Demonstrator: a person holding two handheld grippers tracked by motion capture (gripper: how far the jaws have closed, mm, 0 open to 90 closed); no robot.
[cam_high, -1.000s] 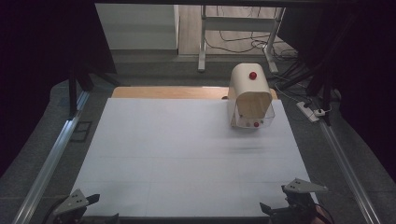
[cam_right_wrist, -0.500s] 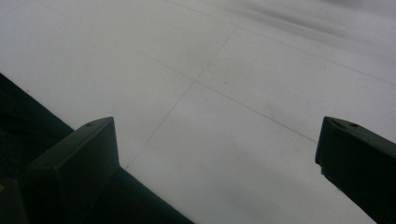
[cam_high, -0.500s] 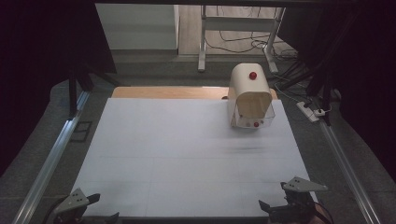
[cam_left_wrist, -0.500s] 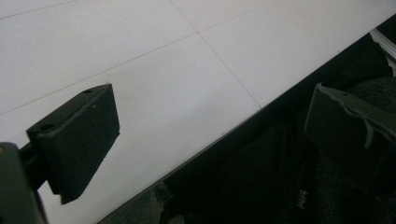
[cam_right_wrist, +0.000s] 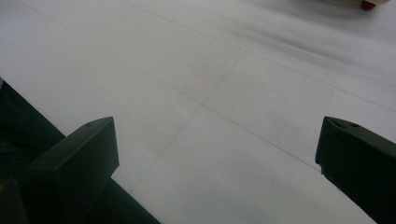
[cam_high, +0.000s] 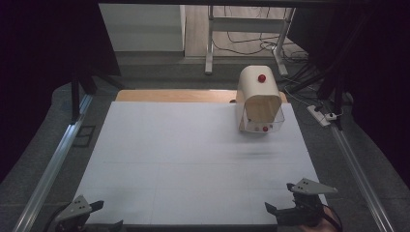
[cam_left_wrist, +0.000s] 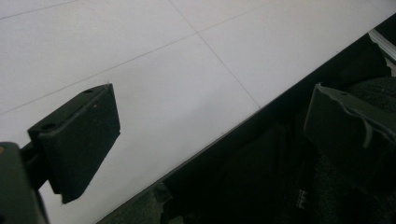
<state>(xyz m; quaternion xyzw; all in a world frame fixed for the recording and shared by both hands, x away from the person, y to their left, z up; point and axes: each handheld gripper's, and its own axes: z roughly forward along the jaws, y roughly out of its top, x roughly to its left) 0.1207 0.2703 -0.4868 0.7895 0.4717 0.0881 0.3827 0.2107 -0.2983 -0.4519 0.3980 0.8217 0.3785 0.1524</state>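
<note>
At the near left corner of the white tabletop [cam_high: 193, 159], the left gripper [cam_high: 99, 215] hangs over the table's front edge with its black jaws spread wide and nothing between them; in the left gripper view [cam_left_wrist: 210, 140] one jaw sits above the white surface and the other beyond the edge, over dark floor. Across the bare middle of the table, the right gripper [cam_high: 280, 200] waits at the near right corner, its jaws likewise far apart and holding nothing, as the right gripper view [cam_right_wrist: 217, 158] shows with only plain white board between them. The thing nearest to hand is the cream, round-topped box with a red knob and a clear front [cam_high: 259, 99], standing upright at the far right of the table, well apart from both grippers. It lies almost straight ahead of the right gripper, which is clearly the nearer one, so a forward reach by that hand seems the likely move. Through the clear front a small red item shows low inside; what else it holds cannot be told.
</note>
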